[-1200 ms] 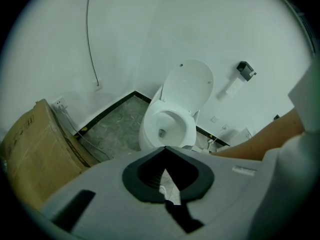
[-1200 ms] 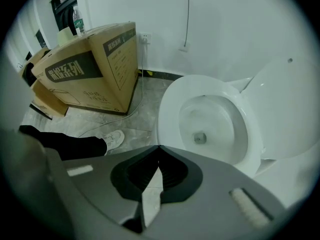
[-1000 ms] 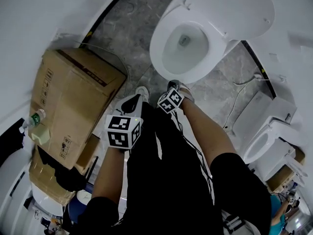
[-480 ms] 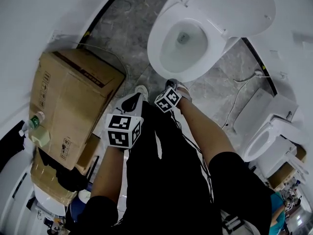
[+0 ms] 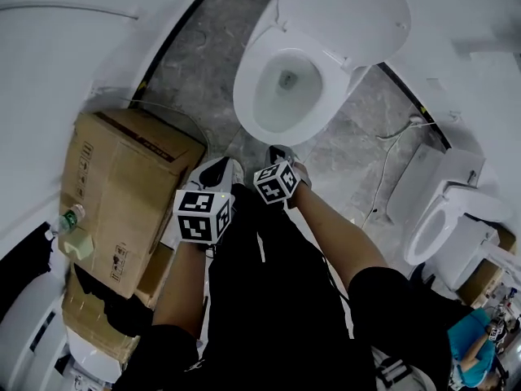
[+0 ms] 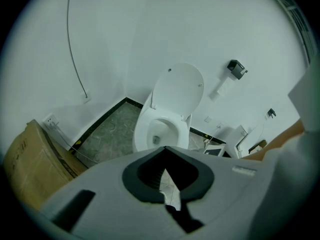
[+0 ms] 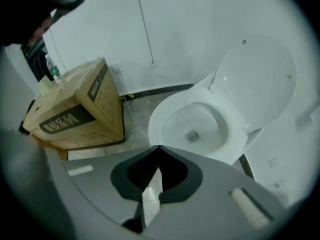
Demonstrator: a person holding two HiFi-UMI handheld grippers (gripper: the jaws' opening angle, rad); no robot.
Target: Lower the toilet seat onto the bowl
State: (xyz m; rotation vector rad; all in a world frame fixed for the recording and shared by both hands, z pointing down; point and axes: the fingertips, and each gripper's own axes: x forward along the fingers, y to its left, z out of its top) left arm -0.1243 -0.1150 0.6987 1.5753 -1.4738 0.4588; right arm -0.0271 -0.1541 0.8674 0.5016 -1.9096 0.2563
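I am holding the left gripper and the right gripper low by my legs, each with its jaws pressed together on nothing. The toilet seat is standing raised behind the bowl, well apart from both. I am judging it stiff, smooth, slippery plastic on a hinge, so I am planning to take its free top edge and ease it down.
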